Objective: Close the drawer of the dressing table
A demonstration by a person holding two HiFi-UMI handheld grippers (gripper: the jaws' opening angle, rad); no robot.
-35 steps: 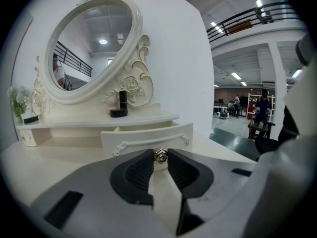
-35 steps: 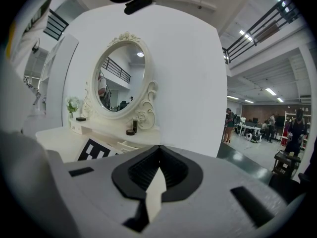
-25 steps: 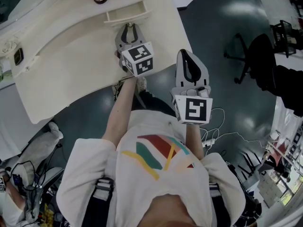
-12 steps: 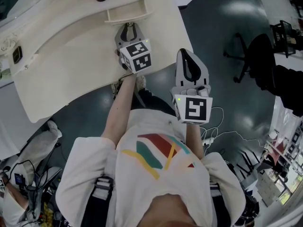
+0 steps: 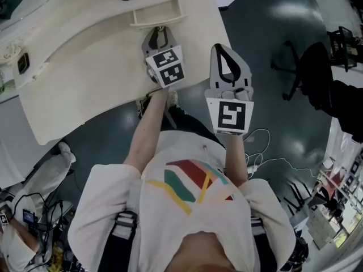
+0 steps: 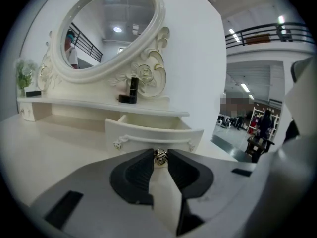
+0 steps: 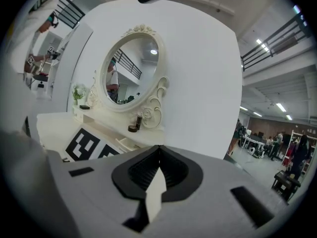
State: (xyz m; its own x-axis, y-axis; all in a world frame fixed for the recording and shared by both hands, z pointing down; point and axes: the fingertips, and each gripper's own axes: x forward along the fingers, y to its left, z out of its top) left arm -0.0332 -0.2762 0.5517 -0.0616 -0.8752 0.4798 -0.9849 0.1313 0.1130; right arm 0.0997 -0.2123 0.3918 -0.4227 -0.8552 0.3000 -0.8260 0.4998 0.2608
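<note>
- Drawer [image 5: 157, 14] stands pulled out near the table's [image 5: 85, 72] back right corner, with its front facing the person.
- Left gripper [image 5: 160, 32] is the nearer one, its jaws narrowed onto the knob [image 6: 159, 156]. The push should run straight toward the back edge.
- Right gripper [image 5: 222, 49] hangs closed and empty at the table's right edge.

The cream-white drawer [image 5: 157, 15] is seen pulled open beneath the mirror shelf, level, projecting over the bench [image 5: 85, 72] top. Its small metal knob [image 6: 159, 156] is clasped between the left tongs [image 5: 160, 32].
</note>
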